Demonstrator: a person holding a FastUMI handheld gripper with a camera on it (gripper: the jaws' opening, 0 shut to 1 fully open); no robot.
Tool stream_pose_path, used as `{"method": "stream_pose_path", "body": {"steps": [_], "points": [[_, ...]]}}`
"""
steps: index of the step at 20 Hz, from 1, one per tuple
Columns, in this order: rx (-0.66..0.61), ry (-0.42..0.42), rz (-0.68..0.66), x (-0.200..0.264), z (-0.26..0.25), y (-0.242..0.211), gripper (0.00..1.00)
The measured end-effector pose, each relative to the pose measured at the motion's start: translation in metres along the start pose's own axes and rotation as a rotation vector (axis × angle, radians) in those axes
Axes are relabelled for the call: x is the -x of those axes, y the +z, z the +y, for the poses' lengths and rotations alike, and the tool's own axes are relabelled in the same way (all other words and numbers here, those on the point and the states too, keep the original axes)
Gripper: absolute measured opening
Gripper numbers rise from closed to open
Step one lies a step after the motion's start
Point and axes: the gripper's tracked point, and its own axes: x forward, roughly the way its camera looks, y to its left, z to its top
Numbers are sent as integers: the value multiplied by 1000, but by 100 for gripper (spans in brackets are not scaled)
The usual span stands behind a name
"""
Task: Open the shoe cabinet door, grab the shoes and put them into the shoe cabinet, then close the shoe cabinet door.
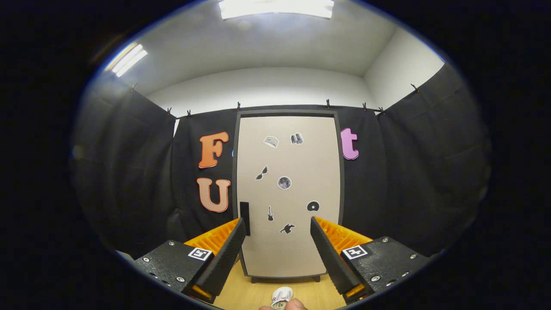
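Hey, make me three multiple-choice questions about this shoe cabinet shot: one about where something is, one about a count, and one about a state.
1. Where is the dark handle on the cabinet door?
A. Along its left edge, low down
B. At the top centre
C. Along its right edge

2. How many stickers are on the door?
A. Three
B. Seven
C. Twelve

3. What state is the gripper in?
A. Shut on the handle
B. Shut on a shoe
C. Open, holding nothing

Answers:
1. A: the handle is a dark vertical bar near the door's lower left edge, just above one finger's tip.
2. B: seven small stickers are scattered over the pale panel.
3. C: the fingers stand wide apart, with the closed door showing between them.
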Motion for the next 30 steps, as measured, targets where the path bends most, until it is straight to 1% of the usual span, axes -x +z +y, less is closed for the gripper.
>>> {"method": "stream_pose_path", "body": {"steps": [7, 10, 12, 15, 18, 21, 26, 30], "points": [[2, -4, 6, -19, 15, -6, 95], [26, -17, -2, -27, 21, -5, 94], [26, -10, 3, -36, 33, -11, 95], [19, 20, 3, -66, 53, -20, 95], [29, 28, -2, -96, 65, -31, 95], [6, 44, 9, -131, 79, -46, 95], [4, 62, 44, -183, 95, -76, 94], [-2, 48, 59, -218, 98, -95, 92]]}}
